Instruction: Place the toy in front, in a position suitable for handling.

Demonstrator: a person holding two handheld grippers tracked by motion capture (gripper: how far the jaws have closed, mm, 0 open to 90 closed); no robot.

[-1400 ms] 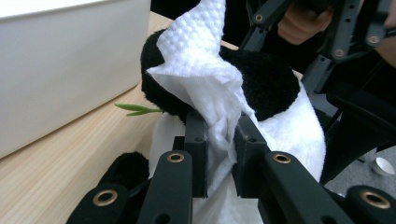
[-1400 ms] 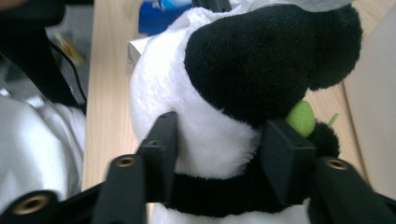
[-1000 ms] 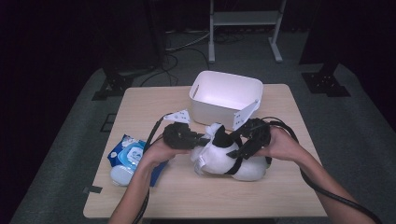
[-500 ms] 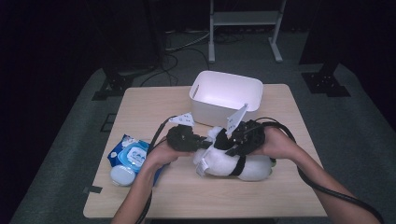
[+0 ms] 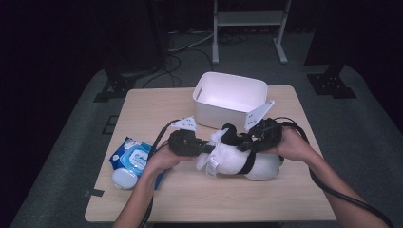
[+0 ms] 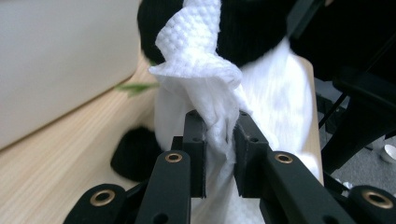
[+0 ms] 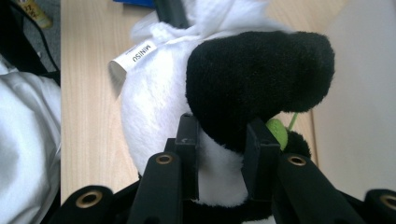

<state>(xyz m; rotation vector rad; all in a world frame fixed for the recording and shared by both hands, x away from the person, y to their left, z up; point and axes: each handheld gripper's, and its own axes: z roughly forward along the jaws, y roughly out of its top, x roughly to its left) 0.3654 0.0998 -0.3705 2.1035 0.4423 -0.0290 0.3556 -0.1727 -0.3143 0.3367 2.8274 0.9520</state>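
High view shows you working over a plush panda (image 5: 247, 159) lying on its side near the middle of the surface (image 5: 157, 102), at about six o'clock from the white bin (image 5: 230, 97) and three o'clock from the blue wipes pack (image 5: 130, 156). Your left gripper (image 5: 205, 147) has its fingers clenched on a white wipe (image 5: 214, 154) at the toy's nine o'clock end; in the left gripper view the pads (image 6: 194, 140) pinch a twisted wad of that wipe (image 6: 205, 74) against the white fur. Your right gripper (image 5: 244, 141) comes in from three o'clock, and its fingers have just been closing; in the right gripper view they stand on either side of a black plush limb (image 7: 257, 79), pressing into it, with the sewn-in label (image 7: 135, 53) at about ten o'clock from the grip. Judging by its look, the panda is light, soft and squashy, so it will deform under the pads rather than resist, and it will roll or slide on the smooth wood if pushed from one side. A limb is a fair handle but floppy, so the body can swing beneath it. The wipe is thin and limp and may tear or slip out if tugged hard, so keep it bunched and drag it gently across the fur while the other side steadies the toy.
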